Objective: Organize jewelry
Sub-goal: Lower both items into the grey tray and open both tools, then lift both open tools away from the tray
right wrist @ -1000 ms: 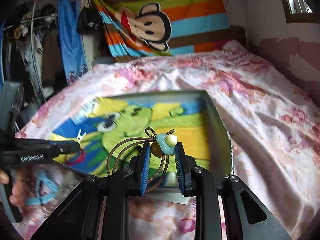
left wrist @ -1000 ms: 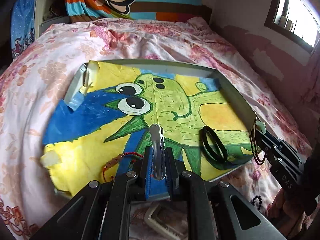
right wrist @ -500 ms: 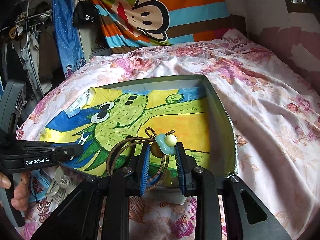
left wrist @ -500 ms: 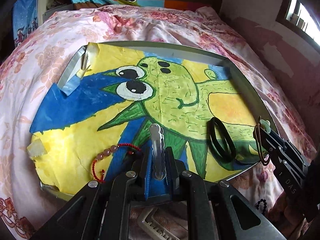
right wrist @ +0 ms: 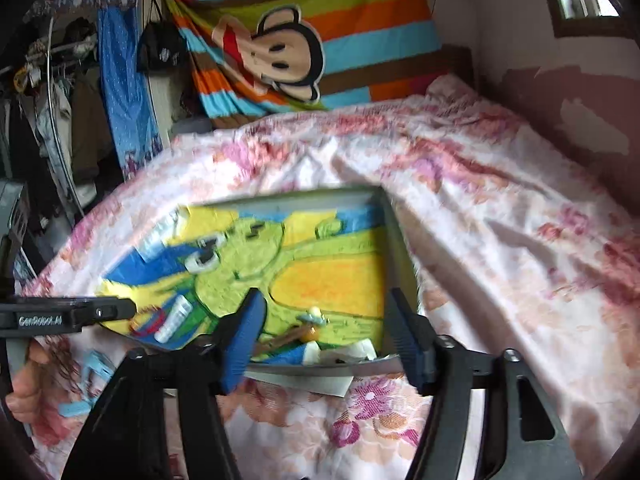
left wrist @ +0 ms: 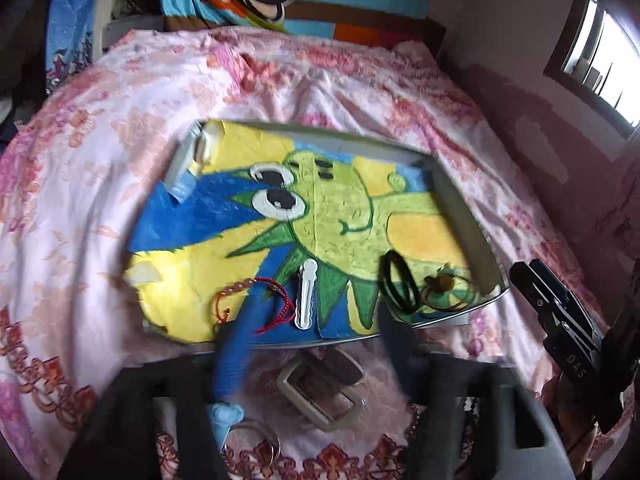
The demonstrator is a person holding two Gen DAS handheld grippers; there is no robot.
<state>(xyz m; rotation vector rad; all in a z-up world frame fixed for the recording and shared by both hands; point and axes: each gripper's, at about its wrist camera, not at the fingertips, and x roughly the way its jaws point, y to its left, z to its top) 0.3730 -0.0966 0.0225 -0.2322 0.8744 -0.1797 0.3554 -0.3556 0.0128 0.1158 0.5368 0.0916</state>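
**Both tools spread over a tray on the bed**

A grey tray (left wrist: 460, 216) lined with a cartoon drawing lies on a pink floral bedspread (left wrist: 100, 168); a striped monkey blanket (right wrist: 304, 40) hangs behind. On it lie a white hair clip (left wrist: 306, 294), red bead bracelet (left wrist: 256, 300), black hair ties (left wrist: 398, 286) and brown charm hair tie (left wrist: 444, 288). Left tool (left wrist: 308, 344) and right tool (right wrist: 324, 332) gape, holding nothing.

Tray (left wrist: 460, 216) far half bare

I read "GenRobot.AI" on the left claw (right wrist: 68, 316); "DAS" on the right claw (left wrist: 560, 320).
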